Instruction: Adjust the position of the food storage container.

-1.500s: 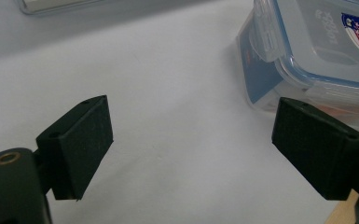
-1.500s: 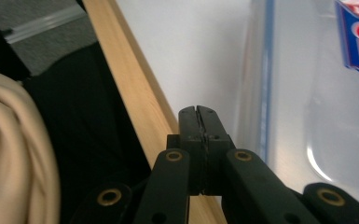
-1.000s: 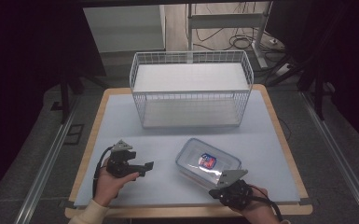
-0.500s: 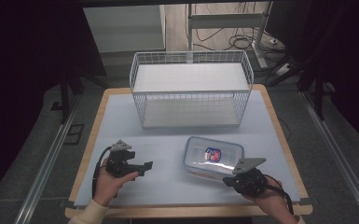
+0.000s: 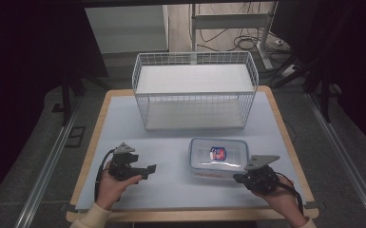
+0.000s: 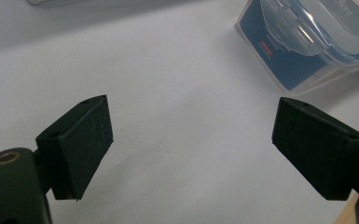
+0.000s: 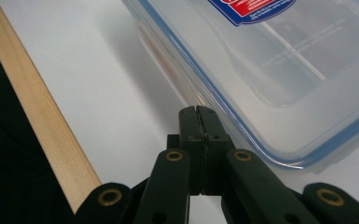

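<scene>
A clear plastic container (image 5: 217, 159) with a blue-rimmed lid and a red and blue label lies flat on the white mat, front right of centre. My right gripper (image 5: 237, 178) rests at its near right corner. In the right gripper view the jaws (image 7: 198, 113) are pressed together with nothing between them, right beside the container's (image 7: 270, 56) blue rim. My left gripper (image 5: 148, 171) sits at the front left, pointing right toward the container. Its jaws (image 6: 191, 140) stand wide open over bare mat, and the container (image 6: 307, 42) lies farther off at the upper right.
A white wire basket (image 5: 195, 90) stands at the back centre of the table. The table's wooden edge (image 7: 37, 107) runs close beside the right gripper. Dark floor and metal rails (image 5: 47, 171) flank the table.
The container has turned from a slanted lie to square with the table edge and shifted slightly back. The right gripper has moved to the right. The left gripper has stayed put.
</scene>
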`<state>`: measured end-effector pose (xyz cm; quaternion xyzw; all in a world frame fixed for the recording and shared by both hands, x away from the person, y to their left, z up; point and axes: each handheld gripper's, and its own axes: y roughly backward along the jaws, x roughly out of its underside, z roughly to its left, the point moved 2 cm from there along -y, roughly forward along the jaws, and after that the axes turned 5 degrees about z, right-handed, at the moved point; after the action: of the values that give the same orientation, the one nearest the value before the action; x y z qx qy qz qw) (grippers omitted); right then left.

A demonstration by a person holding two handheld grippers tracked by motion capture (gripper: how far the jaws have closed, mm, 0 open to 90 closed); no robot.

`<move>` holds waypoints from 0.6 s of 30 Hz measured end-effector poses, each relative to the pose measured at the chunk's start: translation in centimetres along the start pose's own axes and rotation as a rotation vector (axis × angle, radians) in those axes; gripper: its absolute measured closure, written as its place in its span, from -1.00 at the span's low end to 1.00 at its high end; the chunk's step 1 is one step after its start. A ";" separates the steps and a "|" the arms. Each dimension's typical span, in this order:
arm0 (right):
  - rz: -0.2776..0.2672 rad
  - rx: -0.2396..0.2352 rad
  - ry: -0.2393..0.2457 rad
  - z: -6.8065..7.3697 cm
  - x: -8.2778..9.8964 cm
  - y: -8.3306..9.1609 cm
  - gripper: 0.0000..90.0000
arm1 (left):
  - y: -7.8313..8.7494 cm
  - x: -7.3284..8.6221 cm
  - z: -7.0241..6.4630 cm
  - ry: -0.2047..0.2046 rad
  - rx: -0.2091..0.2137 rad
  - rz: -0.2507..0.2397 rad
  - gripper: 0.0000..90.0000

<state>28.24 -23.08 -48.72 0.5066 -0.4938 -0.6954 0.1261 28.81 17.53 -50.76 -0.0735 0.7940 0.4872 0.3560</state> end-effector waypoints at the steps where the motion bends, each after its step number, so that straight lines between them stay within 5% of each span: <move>1: 0.001 0.001 -0.005 0.0 0.0 0.0 1.00 | 0.0 0.0 0.0 0.001 0.000 0.000 -0.73; 14: -0.005 0.000 -0.002 0.4 -0.1 0.7 1.00 | 0.4 -0.1 0.1 0.008 -0.001 -0.013 -0.73; 18: -0.047 -0.010 -0.018 0.2 -0.4 1.5 1.00 | 0.5 -0.2 0.1 0.013 0.000 -0.018 -0.73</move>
<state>27.75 -23.43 -47.26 0.5112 -0.4795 -0.7051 0.1076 28.82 17.78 -50.30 -0.0835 0.7956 0.4834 0.3554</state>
